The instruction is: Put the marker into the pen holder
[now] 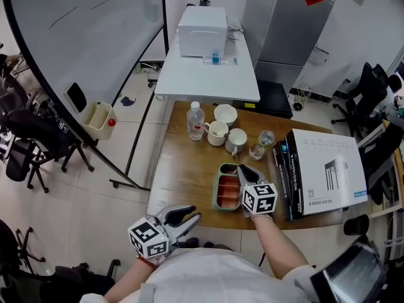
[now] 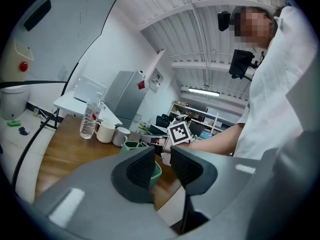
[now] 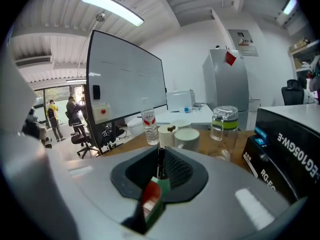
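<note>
Marker (image 3: 159,165) tight in right claw (image 3: 160,153), long axis vertical in right gripper view; left claw (image 2: 162,156) slightly apart.

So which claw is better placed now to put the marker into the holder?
Right. The right claw is shut on the black marker and hangs over the green tray on the table. The left claw is open and empty, back by the table's near edge.

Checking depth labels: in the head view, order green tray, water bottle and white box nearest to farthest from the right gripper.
1. green tray, right at the right gripper.
2. water bottle, further back on the wooden table.
3. white box, on the far white table.
</note>
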Demonstrator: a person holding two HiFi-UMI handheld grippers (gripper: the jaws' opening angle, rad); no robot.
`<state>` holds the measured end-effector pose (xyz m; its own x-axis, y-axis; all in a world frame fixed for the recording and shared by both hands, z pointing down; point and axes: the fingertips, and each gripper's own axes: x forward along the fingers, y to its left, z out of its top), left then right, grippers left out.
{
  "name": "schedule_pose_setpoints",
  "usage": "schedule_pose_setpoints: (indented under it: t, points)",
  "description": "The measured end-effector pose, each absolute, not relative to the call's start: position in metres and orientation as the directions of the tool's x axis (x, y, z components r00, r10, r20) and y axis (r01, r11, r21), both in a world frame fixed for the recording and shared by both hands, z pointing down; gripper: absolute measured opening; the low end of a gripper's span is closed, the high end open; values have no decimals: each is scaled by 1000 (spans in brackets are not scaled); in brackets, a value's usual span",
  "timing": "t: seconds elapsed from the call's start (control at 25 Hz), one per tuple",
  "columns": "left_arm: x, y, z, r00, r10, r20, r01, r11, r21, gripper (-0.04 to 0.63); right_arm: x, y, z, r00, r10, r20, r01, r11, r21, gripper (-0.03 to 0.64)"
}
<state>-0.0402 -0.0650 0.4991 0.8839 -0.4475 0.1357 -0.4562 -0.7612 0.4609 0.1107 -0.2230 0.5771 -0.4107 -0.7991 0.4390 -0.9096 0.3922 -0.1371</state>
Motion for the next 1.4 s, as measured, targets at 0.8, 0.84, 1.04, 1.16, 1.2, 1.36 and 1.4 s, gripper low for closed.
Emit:
schedule_pose_setpoints:
  t: [0.8,0.84,1.04,1.16,1.2,1.36,1.4]
  points:
    - [-35,-88,488,885,-459,81,-444,-776,448,101,158,-162,534,-360,-869,339,-928,298,-223,115]
    - [-36,-91,484,882,-465,76,-448,-776,444,101,160,-159,525,-363,-876,319,-926,300,-230,114]
    - [-31,-91,465,885,-462,63,-444,-792,420,101,162,-145,489,-382,-891,245,-914,325,-245,101]
    - [-23,-86,457,895,-444,53,-424,-806,413,101,156,-136,473,-403,-891,210,-902,348,-256,98]
    - [-21,-84,454,898,-438,47,-417,-810,412,101,152,-133,467,-414,-889,199,-897,360,-257,98]
    - [-13,-73,441,909,-417,11,-383,-823,420,101,135,-118,449,-464,-871,165,-874,420,-244,95]
    - [-11,-69,439,911,-411,5,-375,-826,422,101,131,-114,444,-474,-866,156,-869,432,-241,94]
